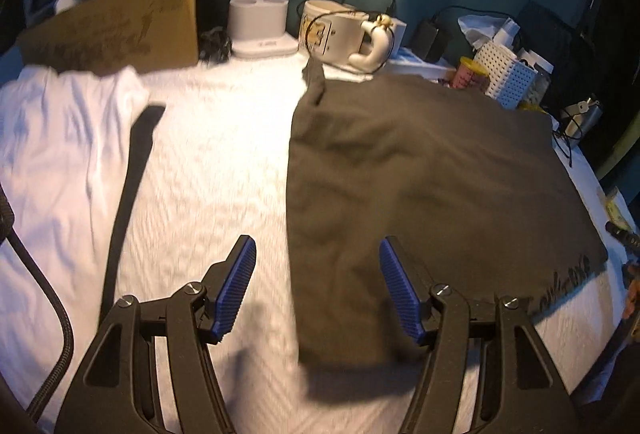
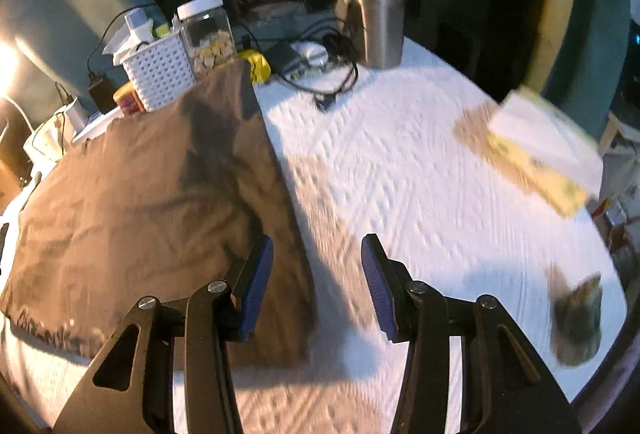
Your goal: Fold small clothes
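- Our left gripper (image 1: 318,284) stands with jaws wide apart, holding nothing; it straddles the left edge of the dark garment (image 1: 420,173), one blue pad over the white cover, the other over the fabric. We judge this stance suits a pinch on that edge.
- Our right gripper (image 2: 318,282) is likewise spread and empty. It straddles the garment's right edge (image 2: 160,193), left pad over the cloth, right pad over bare cover. Whether either gripper touches the cloth we cannot tell.
- Both grippers sit at the near corners, one per side. We read this as the setup for lifting the near hem and carrying it toward the far end.
- The dark garment lies flat and spread on the white textured cover (image 1: 208,161), roughly centred between the grippers. Its long axis runs from us toward the far clutter; a narrow strap or corner at the far left end points at the mug (image 1: 344,33). Pale lettering shows along the near hem.
- A white garment (image 1: 60,153) lies well apart to the left, seemingly waiting or done; we cannot tell which.
- Beyond the far edge: a white basket (image 2: 160,73), a jar (image 2: 208,33), a steel tumbler (image 2: 380,13), cables. Both views are motion-blurred.
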The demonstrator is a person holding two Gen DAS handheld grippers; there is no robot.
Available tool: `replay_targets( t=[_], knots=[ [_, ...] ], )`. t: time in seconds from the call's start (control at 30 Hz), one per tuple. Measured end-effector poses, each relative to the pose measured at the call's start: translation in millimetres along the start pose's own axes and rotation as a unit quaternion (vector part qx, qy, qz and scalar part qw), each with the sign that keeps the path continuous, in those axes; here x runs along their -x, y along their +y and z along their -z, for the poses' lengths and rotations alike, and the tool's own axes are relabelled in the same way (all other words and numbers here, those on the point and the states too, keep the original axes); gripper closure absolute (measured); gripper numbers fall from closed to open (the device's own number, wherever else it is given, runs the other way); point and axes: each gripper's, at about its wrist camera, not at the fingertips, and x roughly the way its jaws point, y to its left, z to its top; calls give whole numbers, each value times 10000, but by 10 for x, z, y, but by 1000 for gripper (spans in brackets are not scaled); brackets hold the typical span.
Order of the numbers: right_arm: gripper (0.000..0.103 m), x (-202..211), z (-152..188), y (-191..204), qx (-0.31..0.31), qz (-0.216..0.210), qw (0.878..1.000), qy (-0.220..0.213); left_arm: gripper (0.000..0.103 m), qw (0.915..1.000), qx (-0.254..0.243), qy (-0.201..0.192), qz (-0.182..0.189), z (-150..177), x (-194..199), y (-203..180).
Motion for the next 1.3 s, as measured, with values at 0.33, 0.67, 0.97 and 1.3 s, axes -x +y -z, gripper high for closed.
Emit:
replay_targets(
  t=[0.33, 0.67, 0.97, 1.3],
  knots=[
    [54, 68, 401, -146, -904, -708, 9933, 139, 39, 9987, 370, 261, 212, 423, 69, 39],
    [80, 41, 502, 56, -1135, -1098, 9874, -66, 40, 9996, 25, 223, 190, 381, -4, -112],
    [90, 357, 457, 140, -539, -957, 9931, -401, 95, 9992, -191, 49, 353, 396, 274, -187],
    [90, 773, 776, 93, -161, -673, 9969, -376, 96, 9979, -452, -65, 468, 592, 828, -269]
  ],
)
